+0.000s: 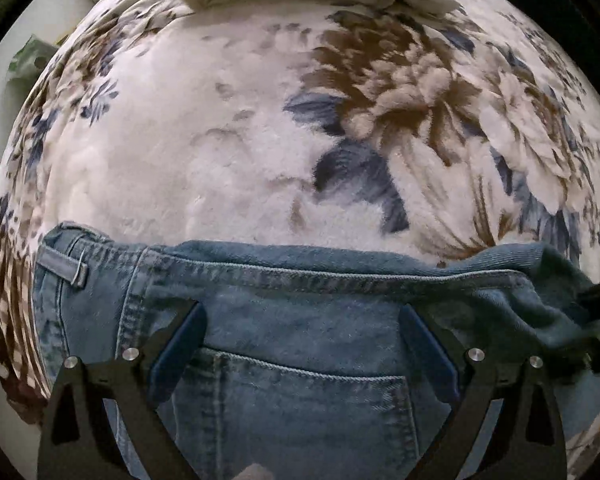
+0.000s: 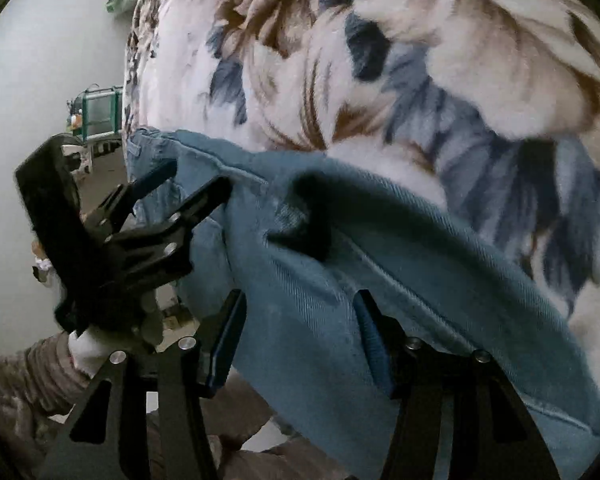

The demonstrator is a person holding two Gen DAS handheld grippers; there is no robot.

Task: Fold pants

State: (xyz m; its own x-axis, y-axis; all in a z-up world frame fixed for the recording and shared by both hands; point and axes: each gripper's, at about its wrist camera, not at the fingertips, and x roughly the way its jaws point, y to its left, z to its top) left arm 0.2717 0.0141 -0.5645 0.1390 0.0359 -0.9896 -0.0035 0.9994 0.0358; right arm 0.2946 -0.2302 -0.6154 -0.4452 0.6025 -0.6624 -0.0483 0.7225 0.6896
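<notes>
I have the jeans (image 1: 300,320) lying on the floral blanket (image 1: 220,140), waistband toward the far side, back pocket near me. My left gripper (image 1: 302,312) hangs over the denim just below the waistband, its fingers spread wide and holding nothing. My right gripper (image 2: 300,300) is at the raised, rumpled right edge of the jeans (image 2: 380,280), fingers likewise parted with cloth between them, not pinched.
</notes>
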